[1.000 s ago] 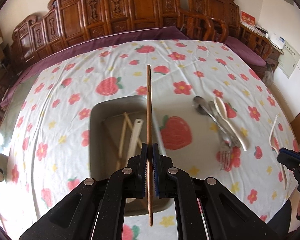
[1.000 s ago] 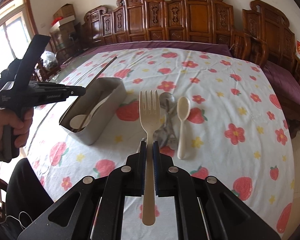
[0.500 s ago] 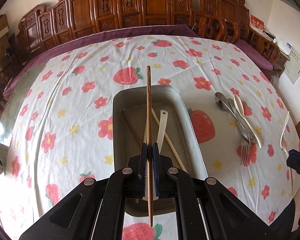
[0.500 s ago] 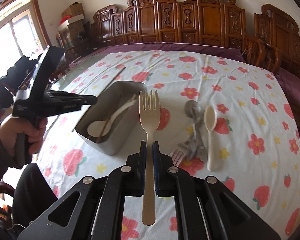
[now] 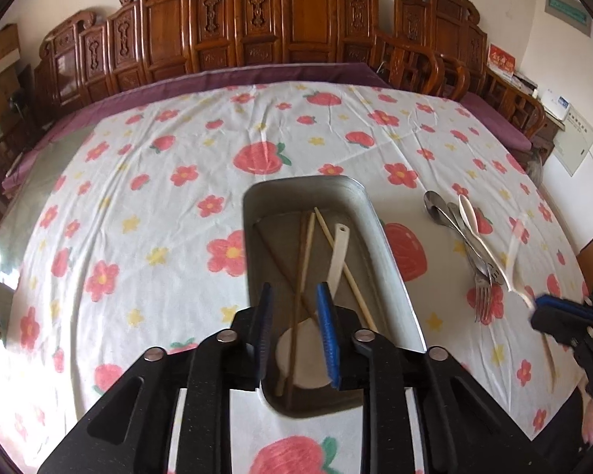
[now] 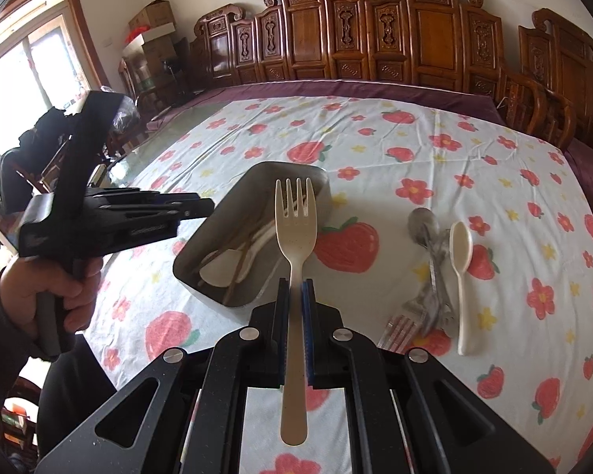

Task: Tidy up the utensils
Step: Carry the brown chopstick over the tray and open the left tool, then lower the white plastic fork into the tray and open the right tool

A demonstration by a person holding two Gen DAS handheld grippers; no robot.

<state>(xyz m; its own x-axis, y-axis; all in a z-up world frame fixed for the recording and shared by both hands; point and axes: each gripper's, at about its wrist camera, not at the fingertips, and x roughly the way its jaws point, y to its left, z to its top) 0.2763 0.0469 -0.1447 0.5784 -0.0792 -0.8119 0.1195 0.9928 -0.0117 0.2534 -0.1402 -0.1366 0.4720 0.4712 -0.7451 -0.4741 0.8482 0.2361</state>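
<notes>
I read the left gripper (image 5: 294, 331) as positioned above the near end of the rectangular grey metal tray (image 5: 391, 272), its blue-padded jaws opening with clear space between them. No pad presses on anything; the dark brown wooden chopstick (image 5: 296, 316) seen through the gap lies down in the tray.

Tray contents, as seen in the left wrist view:
- the dark brown wooden chopstick, running lengthwise;
- two pale bamboo chopsticks (image 5: 346, 266), crossing one another;
- a white plastic spoon (image 5: 338, 256), bowl toward the near end, handle pointing away.

The right gripper (image 6: 295, 328) is clamped together on the handle of a beige plastic fork (image 6: 296, 213). The fork stands between the pads, tines pointing away from the camera, and from the right wrist view it overlaps the tray's near right corner. I cannot tell whether it is directly above the tray.

The tray rests on the white tablecloth printed with red strawberries and flowers (image 5: 138, 205). Well to the right of the tray, on the cloth, lies a loose cluster: a cream plastic spoon (image 6: 461, 272), a steel spoon (image 6: 423, 223) and a steel fork (image 6: 401, 326), touching or overlapping one another.

A hand (image 6: 49, 288) in a dark sleeve grips the left gripper's handle.
</notes>
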